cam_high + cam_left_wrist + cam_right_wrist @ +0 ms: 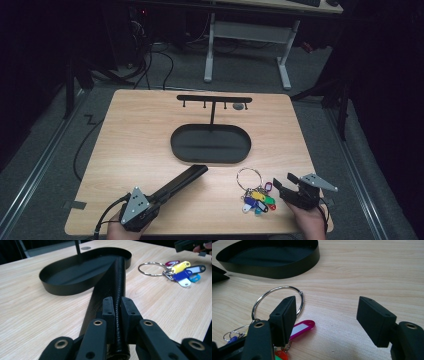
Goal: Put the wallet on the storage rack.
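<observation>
Black case (pixel 117 290) clamped in my left gripper (pixel 117 306), tray (pixel 180 150) next; right gripper (pixel 327 320) gapes beside keys (pixel 257 197), near tabletop edge.

The high view looks forward and down over the whole table (pixel 150 130). Both gripper views sit low and close to the wood, facing toward twelve o'clock; each shares the black oval tray (pixel 62 288) and, probably, the same key ring (pixel 277 301).

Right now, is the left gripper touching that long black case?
Touching. In the left gripper view, the left gripper has both jaws pressed against the sides of the long black case, with no gap showing.
</observation>
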Demonstrator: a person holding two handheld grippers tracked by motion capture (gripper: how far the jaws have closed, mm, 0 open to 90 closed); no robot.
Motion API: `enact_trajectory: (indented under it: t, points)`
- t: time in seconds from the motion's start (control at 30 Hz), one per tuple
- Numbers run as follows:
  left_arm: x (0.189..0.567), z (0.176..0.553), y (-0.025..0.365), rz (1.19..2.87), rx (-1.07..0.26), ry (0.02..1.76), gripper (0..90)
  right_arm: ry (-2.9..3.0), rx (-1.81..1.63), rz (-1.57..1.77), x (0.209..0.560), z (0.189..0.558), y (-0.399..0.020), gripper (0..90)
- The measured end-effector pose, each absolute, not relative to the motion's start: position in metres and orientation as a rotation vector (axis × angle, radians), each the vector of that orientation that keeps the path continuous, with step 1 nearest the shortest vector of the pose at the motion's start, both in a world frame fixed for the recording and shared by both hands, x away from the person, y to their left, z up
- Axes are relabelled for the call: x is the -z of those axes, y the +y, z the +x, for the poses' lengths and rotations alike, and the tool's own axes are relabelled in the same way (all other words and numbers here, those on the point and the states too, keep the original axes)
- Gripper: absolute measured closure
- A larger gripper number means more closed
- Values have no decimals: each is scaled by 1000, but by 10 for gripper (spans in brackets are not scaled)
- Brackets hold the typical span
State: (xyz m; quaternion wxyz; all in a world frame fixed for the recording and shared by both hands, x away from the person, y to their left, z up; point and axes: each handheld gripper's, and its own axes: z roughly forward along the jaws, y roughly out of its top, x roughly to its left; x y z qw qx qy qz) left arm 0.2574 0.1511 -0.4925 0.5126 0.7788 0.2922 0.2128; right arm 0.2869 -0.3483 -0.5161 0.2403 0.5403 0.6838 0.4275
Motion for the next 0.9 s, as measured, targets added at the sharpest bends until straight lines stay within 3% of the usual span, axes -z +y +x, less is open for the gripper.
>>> enact_trajectory:
  t: [0.6,0.9]
  points:
    - [490,273,207,1701,-532,885,827,1874,-1183,1468,514,291,-349,328]
    - [493,276,217,1676,-524,909,820,1904,-1177,1445,514,296,-341,328]
